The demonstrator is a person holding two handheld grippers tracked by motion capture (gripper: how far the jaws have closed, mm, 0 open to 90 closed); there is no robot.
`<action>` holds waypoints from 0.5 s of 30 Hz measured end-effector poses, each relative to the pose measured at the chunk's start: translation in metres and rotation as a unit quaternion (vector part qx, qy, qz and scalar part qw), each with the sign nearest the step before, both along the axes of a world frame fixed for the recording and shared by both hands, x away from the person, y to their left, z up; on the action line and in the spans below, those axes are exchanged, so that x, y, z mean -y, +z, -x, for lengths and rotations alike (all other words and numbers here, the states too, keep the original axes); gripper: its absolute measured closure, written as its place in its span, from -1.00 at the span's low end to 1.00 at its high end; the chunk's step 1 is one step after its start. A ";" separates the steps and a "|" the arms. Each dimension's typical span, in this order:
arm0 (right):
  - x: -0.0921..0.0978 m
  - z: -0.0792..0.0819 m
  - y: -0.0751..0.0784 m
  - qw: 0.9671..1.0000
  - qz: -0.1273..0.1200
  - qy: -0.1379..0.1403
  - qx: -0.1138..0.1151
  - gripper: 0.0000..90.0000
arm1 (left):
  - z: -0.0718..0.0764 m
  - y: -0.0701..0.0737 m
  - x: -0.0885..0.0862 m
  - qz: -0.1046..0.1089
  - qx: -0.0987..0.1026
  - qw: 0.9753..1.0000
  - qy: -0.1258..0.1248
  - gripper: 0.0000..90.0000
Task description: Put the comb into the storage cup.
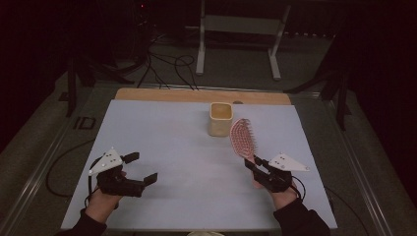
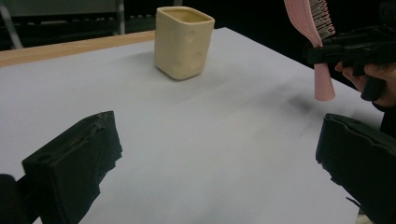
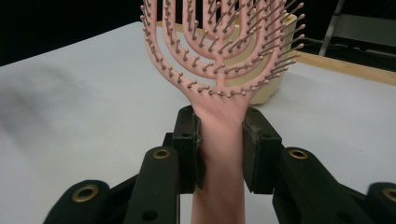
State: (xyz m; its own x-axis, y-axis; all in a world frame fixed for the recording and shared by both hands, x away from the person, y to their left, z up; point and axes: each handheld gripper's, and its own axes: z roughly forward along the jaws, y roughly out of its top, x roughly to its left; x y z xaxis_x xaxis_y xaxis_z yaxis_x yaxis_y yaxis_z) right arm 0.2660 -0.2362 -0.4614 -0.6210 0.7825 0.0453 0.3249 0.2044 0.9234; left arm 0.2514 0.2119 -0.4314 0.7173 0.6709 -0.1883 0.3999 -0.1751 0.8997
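— Where is the hairbrush (image 1: 242,138) now, and what has hold of it?

— I have it in the right gripper (image 1: 256,168), right of centre in the high view. The jaws are clamped on the pink handle just below the bristle head, so the head stands up and leans toward the cup (image 1: 220,118).

— Why grip it so low on the neck?

— I judge it keeps the head steady and leaves the handle end hanging free under the jaws, lifted off the desk (image 1: 162,142). In the right gripper view the cup (image 3: 275,70) sits right behind the bristles (image 3: 224,42), which suggests I am lining it up for the cup.

— And the left gripper (image 1: 141,168)?

— It holds nothing. Its jaws stand wide apart at the lower left of the high view, well clear of the cup, kept out of the way.
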 end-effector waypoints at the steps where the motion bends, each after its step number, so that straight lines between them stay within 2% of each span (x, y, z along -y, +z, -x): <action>1: 0.000 0.000 0.000 1.000 -0.001 0.001 -0.001 0.56 | -0.001 0.003 0.002 0.000 -0.002 1.000 0.000 -1.00; 5: -0.001 0.000 0.000 1.000 -0.001 0.000 0.001 0.56 | -0.007 0.013 0.012 -0.004 -0.001 1.000 -0.003 -1.00; 8: -0.001 0.000 0.001 1.000 0.000 0.002 0.001 0.56 | -0.011 0.020 0.020 0.001 -0.002 1.000 -0.009 -1.00; 15: -0.003 0.000 0.000 1.000 -0.001 0.005 0.000 0.56 | -0.020 0.032 0.041 0.006 -0.019 0.999 -0.029 -1.00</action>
State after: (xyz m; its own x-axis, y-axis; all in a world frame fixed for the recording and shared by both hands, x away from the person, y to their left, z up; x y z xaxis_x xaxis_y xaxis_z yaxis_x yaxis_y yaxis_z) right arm 0.2659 -0.2335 -0.4611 -0.6293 0.7757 0.0464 0.3228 0.2067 0.9236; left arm 0.2718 0.1711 -0.3991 0.7475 0.6256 -0.2232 0.4226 -0.1887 0.8865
